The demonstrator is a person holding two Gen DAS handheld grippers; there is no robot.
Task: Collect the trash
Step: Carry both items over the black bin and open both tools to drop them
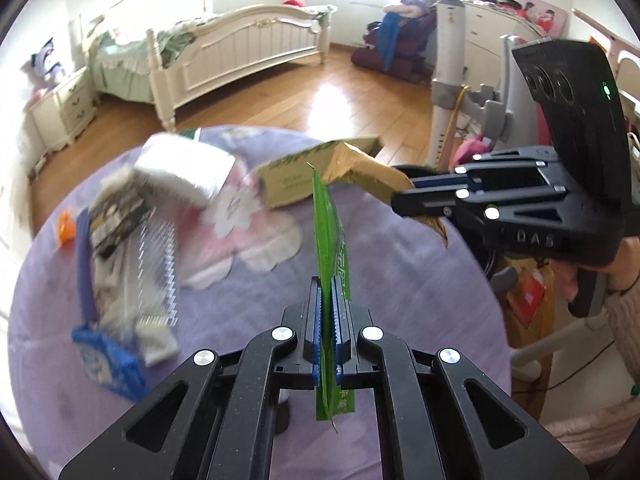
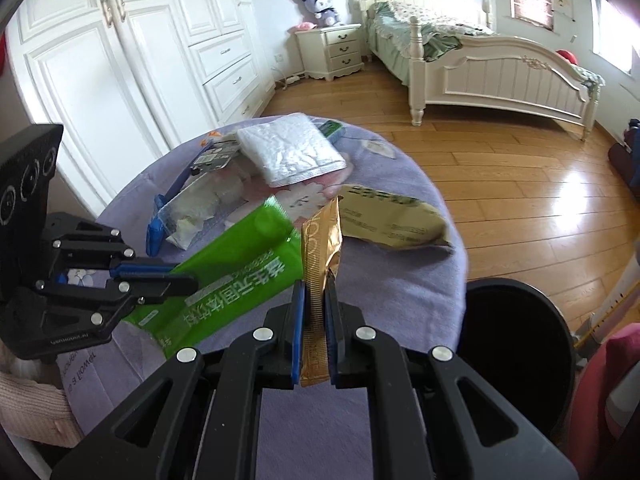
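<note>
My left gripper (image 1: 329, 288) is shut on a green wrapper (image 1: 329, 224), held edge-on above the round table; from the right wrist view the same wrapper (image 2: 240, 256) shows its printed face in the left gripper (image 2: 188, 276). My right gripper (image 2: 314, 292) is shut on a golden-brown wrapper (image 2: 320, 256); it also shows in the left wrist view (image 1: 398, 200) holding that wrapper (image 1: 368, 172). A black trash bin (image 2: 516, 344) stands right of the table, close to my right gripper.
The purple tablecloth (image 2: 400, 280) carries a yellow-tan packet (image 2: 392, 220), a silver-white pouch (image 2: 292, 152), a clear bag (image 2: 196, 208), a blue strip (image 2: 168, 200), a blue packet (image 1: 108, 364) and an orange bit (image 1: 66, 228). A bed (image 2: 500, 68) and wardrobe (image 2: 120, 60) stand beyond.
</note>
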